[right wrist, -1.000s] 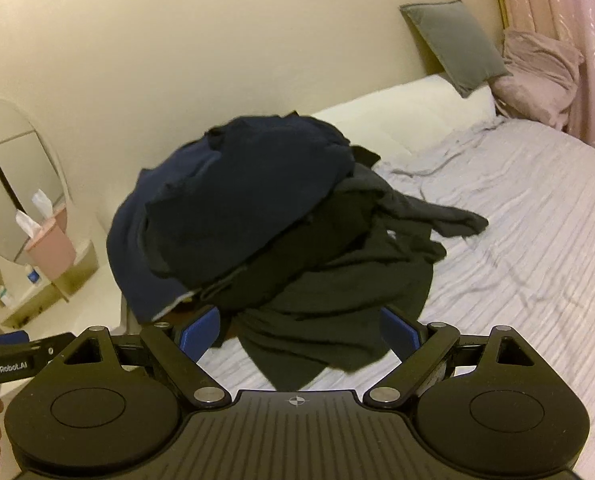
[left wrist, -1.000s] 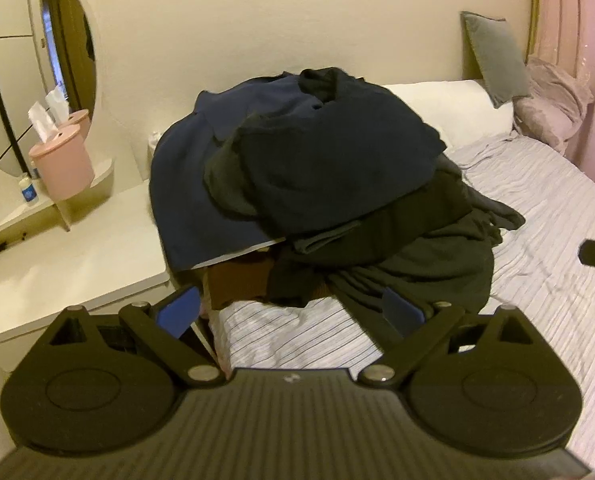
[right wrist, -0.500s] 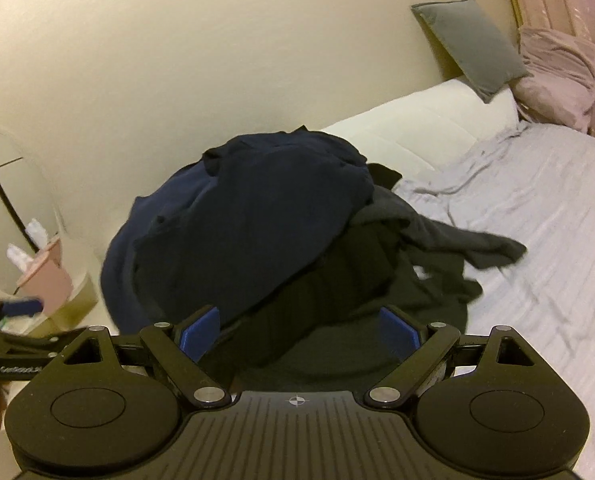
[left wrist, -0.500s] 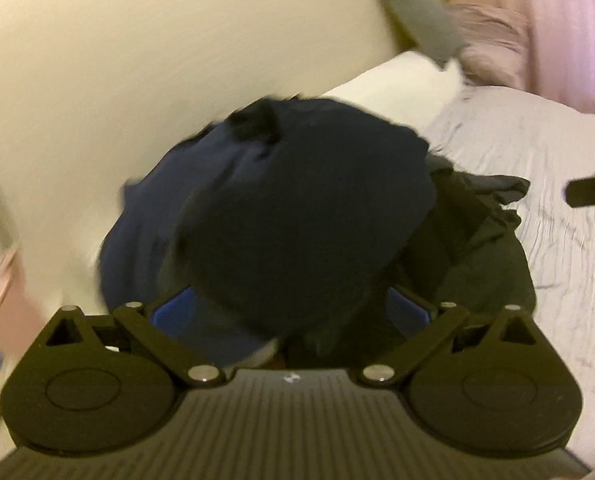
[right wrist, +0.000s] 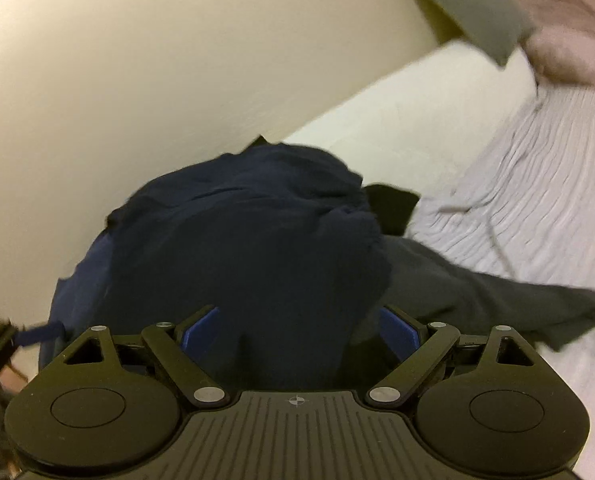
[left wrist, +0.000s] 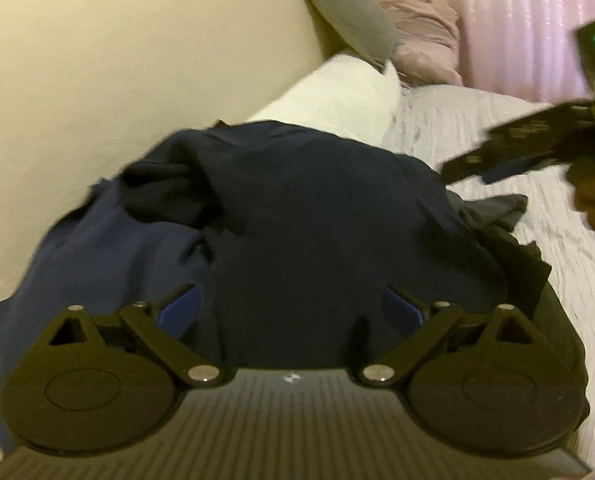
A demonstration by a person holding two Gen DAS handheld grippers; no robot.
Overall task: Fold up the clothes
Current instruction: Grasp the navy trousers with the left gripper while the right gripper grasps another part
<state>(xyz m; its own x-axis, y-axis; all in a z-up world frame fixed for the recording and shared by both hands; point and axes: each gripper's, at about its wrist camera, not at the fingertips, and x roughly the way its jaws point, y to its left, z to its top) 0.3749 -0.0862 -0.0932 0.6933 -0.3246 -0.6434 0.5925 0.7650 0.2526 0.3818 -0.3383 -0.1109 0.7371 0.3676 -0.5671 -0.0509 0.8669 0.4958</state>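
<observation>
A heap of dark clothes lies on the bed by the wall. A dark navy garment [left wrist: 297,216] tops it, with a lighter blue one [left wrist: 109,248] to the left and black and grey pieces [right wrist: 477,296] to the right. My left gripper [left wrist: 293,308] is open, its blue pads straddling the navy garment close up. My right gripper [right wrist: 297,328] is open too, right over the same navy garment [right wrist: 249,248]. The right gripper also shows at the right edge of the left wrist view [left wrist: 537,148].
The bed [right wrist: 537,216] has a striped grey sheet running off to the right. A white pillow [left wrist: 337,100], a grey cushion [left wrist: 349,24] and a pink cushion [left wrist: 425,36] sit at the head. A cream wall [right wrist: 177,80] is behind the heap.
Both grippers have moved forward and in close over the clothes heap, which now fills the views. The vanity and mirror have left the left wrist view. Both stay open.
</observation>
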